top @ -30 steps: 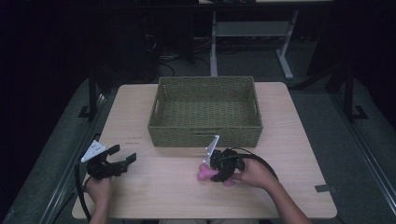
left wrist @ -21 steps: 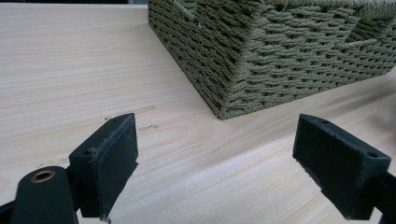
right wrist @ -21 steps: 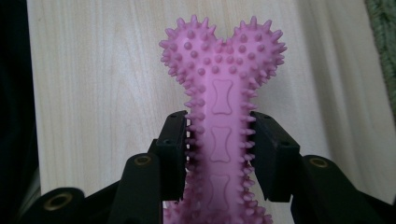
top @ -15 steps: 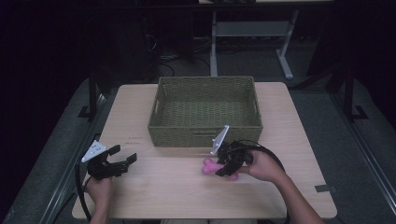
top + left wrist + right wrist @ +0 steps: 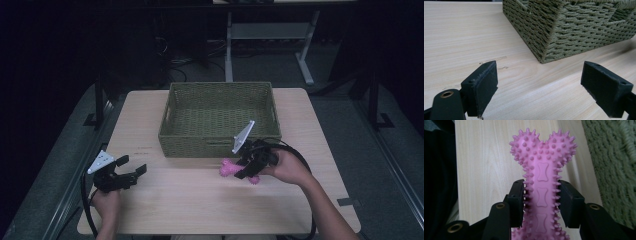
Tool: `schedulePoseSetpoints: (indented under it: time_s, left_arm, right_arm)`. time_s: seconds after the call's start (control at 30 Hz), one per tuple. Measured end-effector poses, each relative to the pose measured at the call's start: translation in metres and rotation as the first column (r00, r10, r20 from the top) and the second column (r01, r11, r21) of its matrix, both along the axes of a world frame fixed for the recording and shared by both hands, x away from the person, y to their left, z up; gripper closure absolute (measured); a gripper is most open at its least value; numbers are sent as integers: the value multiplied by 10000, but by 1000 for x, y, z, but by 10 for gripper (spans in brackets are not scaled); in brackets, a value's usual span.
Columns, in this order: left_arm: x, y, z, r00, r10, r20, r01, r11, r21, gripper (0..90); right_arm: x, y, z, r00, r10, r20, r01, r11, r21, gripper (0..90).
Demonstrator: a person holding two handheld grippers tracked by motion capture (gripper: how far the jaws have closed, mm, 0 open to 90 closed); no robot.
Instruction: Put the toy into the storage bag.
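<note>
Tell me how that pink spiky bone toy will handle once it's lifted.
The bone looks like soft rubber, so probably light with some flex. The right claw clamps its shaft among nubs, which likely curb slipping. Its knobbed ends should keep it from rolling on the table.

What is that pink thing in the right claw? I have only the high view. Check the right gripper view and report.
Observer: It is a pink spiky bone-shaped toy. The right claw is shut on its shaft, with a pad pressing on each side.
Operator: Tell me what is on the shaft.
Observer: Small raised bone shapes run down its middle.
Operator: Now report the left claw from its own view.
Observer: The left claw is open with nothing between its pads. It points at a corner of the woven basket.
</note>
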State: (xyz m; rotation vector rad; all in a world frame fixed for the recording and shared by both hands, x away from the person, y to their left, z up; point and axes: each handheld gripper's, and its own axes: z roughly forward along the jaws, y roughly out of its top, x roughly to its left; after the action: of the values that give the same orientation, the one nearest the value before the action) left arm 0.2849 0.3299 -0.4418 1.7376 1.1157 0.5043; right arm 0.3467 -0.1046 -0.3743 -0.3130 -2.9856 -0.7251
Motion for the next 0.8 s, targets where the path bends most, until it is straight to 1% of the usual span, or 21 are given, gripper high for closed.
schedulePoseSetpoints:
  time_s: [0.13,0.27,0.33,0.43,0.5,0.6,0.7,0.8]
  left_arm:
    - [0,0,0,10000,-24,34,24,9999,-139,136]
    - [1,0,0,10000,-54,6,54,10000,-29,136]
    - [1,0,0,10000,-35,11,35,10000,-38,136]
    - [0,0,0,10000,-20,36,20,10000,-66,136]
    - [0,0,0,10000,-15,27,15,10000,-39,136]
    - [1,0,0,10000,-47,20,47,10000,22,136]
    - [1,-1,0,10000,-38,59,38,10000,-38,136]
    - [1,0,0,10000,-37,25,37,10000,-20,136]
  right_arm:
    - [3,-3,9,10000,17,21,-17,10000,66,582]
    - [7,-6,16,10000,0,22,0,9999,115,582]
    - [10,-8,20,10000,-39,-32,39,9998,171,582]
    - [14,-10,25,9999,12,-124,-7,9992,410,582]
    - [17,-10,30,10000,5,-45,-4,9992,397,583]
    - [20,-8,36,10000,50,-13,-49,9987,501,583]
    - [23,-6,42,9999,72,82,-75,9993,376,582]
    - [26,-6,47,9999,107,54,-110,9990,427,583]
